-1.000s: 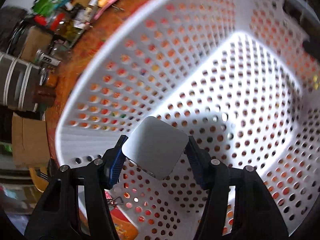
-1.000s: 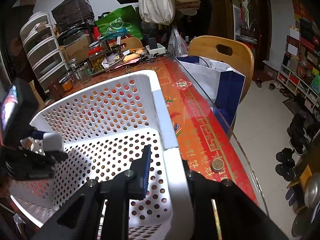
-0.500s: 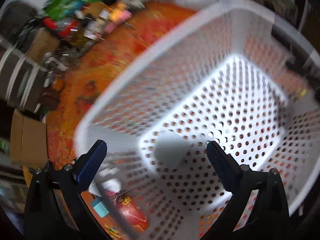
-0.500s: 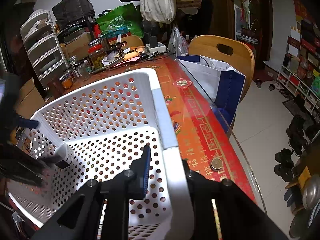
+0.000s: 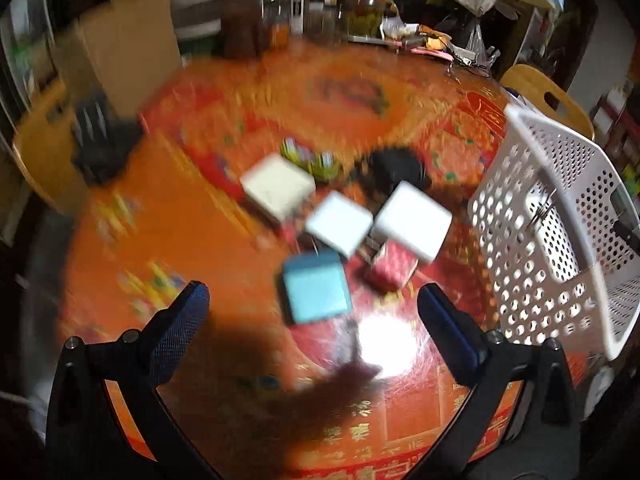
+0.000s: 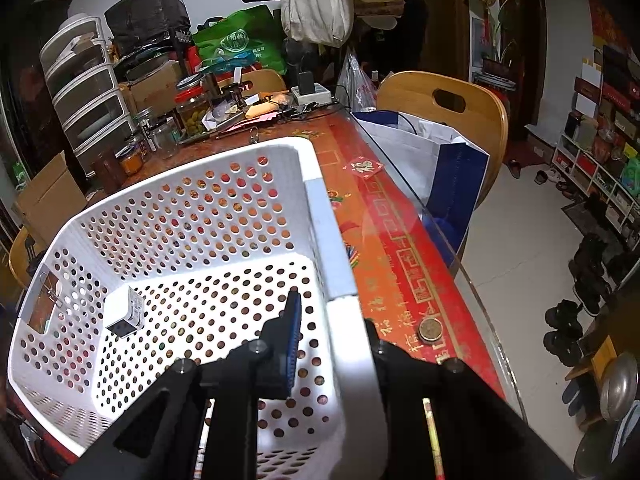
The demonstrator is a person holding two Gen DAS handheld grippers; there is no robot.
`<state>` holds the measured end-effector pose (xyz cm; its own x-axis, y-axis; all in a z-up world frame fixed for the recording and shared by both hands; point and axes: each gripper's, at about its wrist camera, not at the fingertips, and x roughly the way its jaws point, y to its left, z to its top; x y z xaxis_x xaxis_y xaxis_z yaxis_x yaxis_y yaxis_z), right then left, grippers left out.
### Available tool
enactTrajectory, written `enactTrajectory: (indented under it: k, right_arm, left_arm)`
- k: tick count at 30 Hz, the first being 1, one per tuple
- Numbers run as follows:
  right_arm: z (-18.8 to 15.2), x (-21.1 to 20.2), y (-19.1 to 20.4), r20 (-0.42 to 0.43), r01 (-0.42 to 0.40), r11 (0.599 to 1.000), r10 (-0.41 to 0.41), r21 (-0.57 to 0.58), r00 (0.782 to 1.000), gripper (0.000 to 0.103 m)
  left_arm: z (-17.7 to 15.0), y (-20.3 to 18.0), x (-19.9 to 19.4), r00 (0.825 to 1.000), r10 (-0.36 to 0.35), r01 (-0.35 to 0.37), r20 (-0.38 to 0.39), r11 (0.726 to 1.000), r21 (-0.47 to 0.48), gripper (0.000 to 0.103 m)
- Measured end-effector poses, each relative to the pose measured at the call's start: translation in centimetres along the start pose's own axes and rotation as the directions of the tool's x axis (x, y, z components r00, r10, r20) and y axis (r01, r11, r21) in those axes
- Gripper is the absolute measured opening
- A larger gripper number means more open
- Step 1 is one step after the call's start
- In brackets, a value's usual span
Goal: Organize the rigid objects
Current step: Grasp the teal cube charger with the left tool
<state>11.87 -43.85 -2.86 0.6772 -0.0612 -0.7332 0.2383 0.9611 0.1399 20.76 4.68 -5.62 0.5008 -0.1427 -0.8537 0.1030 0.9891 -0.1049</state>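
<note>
The left wrist view looks steeply down from above the red table (image 5: pixel 224 248), blurred, with the white basket (image 5: pixel 560 208) at its right edge. The right wrist view sits close at the basket's (image 6: pixel 332 248) near wall, facing across its inside toward the cluttered far end. Both views share basket and table (image 6: pixel 400 248).

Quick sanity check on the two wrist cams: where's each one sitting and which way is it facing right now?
Left wrist: on the left gripper, jaws open and empty, aimed down at the red table and blurred small boxes; own fingers show.
Right wrist: on the right gripper, shut on the white basket rim, facing into it, where a white cube lies; own fingers show.
Shared: basket and table.
</note>
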Motion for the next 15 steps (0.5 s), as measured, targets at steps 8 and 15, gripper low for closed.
enactTrajectory:
  k: [8,15]
  right_arm:
    - [-0.3,0.0,-0.1,0.000,0.012,1.000,-0.012,0.007,1.000,0.016]
    - [-0.3,-0.1,-0.1,-0.002,0.015,1.000,-0.015,0.007,1.000,0.016]
  left_arm:
    - [-2.0,0.1,4.0,1.000,-0.003,0.002,-0.012,0.998,-0.061,0.098]
    - [-1.3,-0.3,6.3,0.999,0.032,-0.032,-0.011,0.998,-0.052,0.079]
